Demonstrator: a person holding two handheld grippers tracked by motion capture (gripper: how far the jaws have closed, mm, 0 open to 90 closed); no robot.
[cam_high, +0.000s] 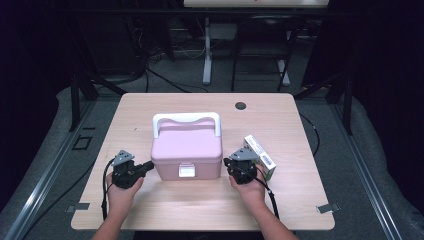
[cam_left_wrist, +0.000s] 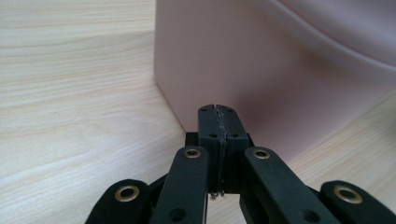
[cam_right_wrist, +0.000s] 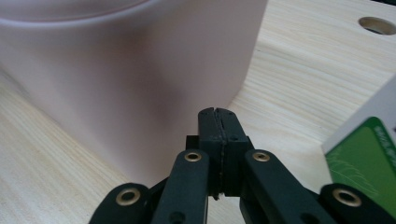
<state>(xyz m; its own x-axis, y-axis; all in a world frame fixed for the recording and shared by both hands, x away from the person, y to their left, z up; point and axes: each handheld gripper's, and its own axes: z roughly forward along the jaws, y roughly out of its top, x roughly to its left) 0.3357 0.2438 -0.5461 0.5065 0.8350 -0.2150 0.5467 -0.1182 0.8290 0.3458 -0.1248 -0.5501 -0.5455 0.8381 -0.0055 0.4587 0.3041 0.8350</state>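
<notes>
A pink lidded box (cam_high: 186, 147) with a white handle (cam_high: 186, 119) and a white front latch (cam_high: 186, 170) stands in the middle of the wooden table (cam_high: 280, 125). My left gripper (cam_high: 149, 165) is shut and empty, its tips against the box's left side wall (cam_left_wrist: 261, 70). My right gripper (cam_high: 226, 162) is also shut and empty, its tips at the box's right side wall (cam_right_wrist: 140, 84). A small white and green carton (cam_high: 260, 152) lies just right of the right gripper, and its corner (cam_right_wrist: 369, 149) shows in the right gripper view.
A round cable hole (cam_high: 240, 105) sits in the table near its far edge. Metal brackets (cam_high: 327, 208) are at the near corners. Beyond the table stand dark frames and another desk's legs (cam_high: 207, 55).
</notes>
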